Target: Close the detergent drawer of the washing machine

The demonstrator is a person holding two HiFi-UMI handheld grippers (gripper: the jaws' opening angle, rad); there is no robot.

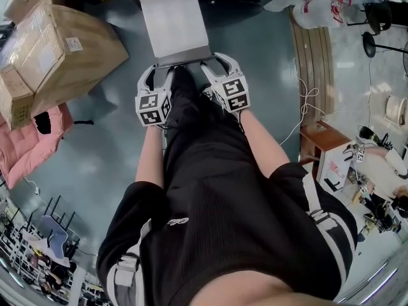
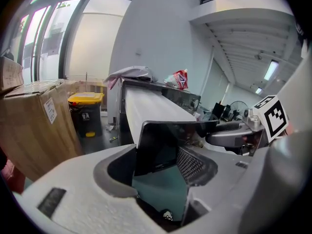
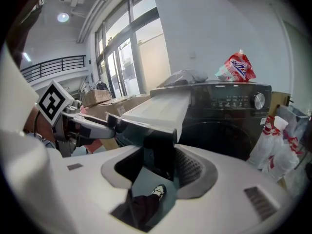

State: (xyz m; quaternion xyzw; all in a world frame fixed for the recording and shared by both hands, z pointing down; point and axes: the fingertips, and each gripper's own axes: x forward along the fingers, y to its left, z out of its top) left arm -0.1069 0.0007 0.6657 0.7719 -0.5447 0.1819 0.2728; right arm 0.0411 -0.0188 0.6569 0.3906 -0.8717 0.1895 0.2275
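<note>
The white detergent drawer (image 1: 172,21) stands pulled far out of the dark washing machine (image 3: 229,116). Its dark front panel (image 1: 182,57) faces me. My left gripper (image 1: 158,70) is at the panel's left end and my right gripper (image 1: 220,61) at its right end, side by side. In the left gripper view the panel (image 2: 161,145) fills the gap of the left gripper (image 2: 158,165); its left edge lies by the left pad and it runs on past the right jaw. The right gripper (image 3: 158,167) straddles the panel's other end (image 3: 146,130). Neither pair of pads clamps it.
Cardboard boxes (image 1: 57,50) and a pink cloth (image 1: 25,152) lie left of the drawer. A yellow-lidded bin (image 2: 85,112) stands behind. Plastic bags (image 1: 312,2) and a small wooden table (image 1: 322,136) are on the right. A red bag (image 3: 239,67) sits on the machine.
</note>
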